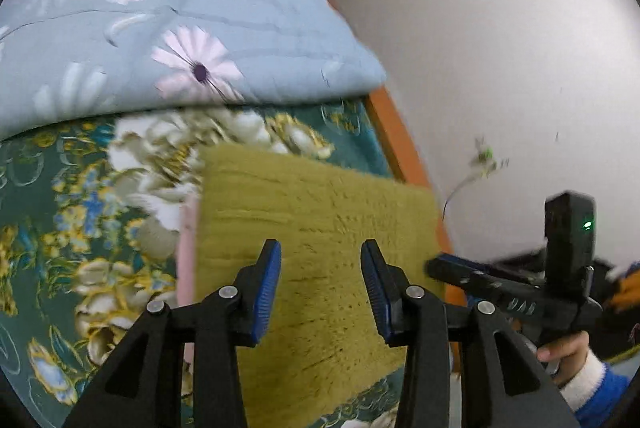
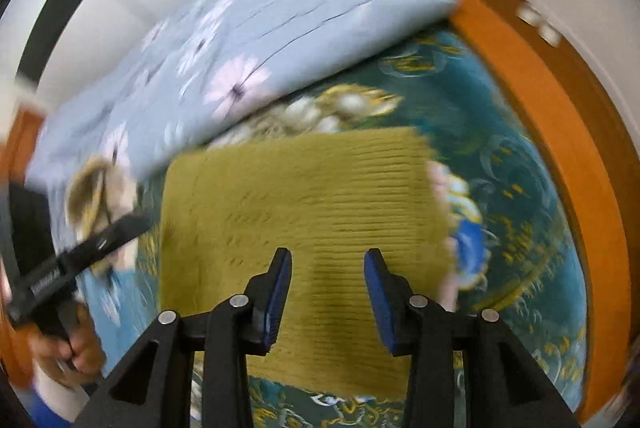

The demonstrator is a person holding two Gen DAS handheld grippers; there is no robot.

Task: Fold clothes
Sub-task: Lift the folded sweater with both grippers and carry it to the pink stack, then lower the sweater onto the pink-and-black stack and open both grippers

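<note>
Blue floral quilt (image 1: pixel 192 28), teal bedspread (image 1: pixel 60 212) (flowered), orange bedframe (image 2: pixel 560 116)

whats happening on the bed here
A person is folding clothes on a bed, a handheld gripper in each hand. An olive-green knitted garment lies in a flat folded rectangle on the green floral bedspread. The left gripper and right gripper hover over it with jaws open, holding nothing. A light blue floral quilt sits behind it.

No text can be read: the pale marking on the left gripper (image 2: pixel 60 268), seen from the right wrist, is too blurred.
</note>
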